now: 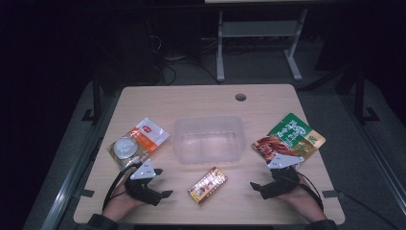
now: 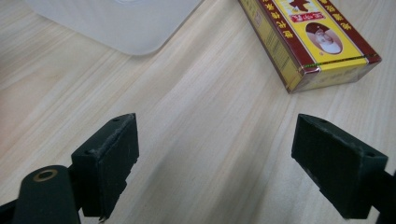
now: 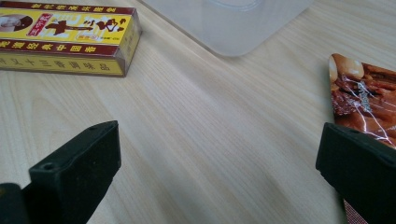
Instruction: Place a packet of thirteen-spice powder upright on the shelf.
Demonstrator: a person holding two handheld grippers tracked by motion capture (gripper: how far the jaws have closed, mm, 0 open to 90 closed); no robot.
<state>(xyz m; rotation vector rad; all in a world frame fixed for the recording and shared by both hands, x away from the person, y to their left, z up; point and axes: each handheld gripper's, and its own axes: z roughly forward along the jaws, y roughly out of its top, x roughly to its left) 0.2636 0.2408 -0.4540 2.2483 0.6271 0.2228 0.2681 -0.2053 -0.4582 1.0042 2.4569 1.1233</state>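
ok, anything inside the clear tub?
The clear tub looks empty; the table shows through its floor. Glare on the plastic could hide something small.

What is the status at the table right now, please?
Left gripper and right gripper: jaws open, empty. Yellow box lies flat between them, untouched. Nothing blocking it; clear tub behind.

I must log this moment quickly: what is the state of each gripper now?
Left gripper: open, holding nothing, above bare table.
Right gripper: open, holding nothing, beside the pouch.
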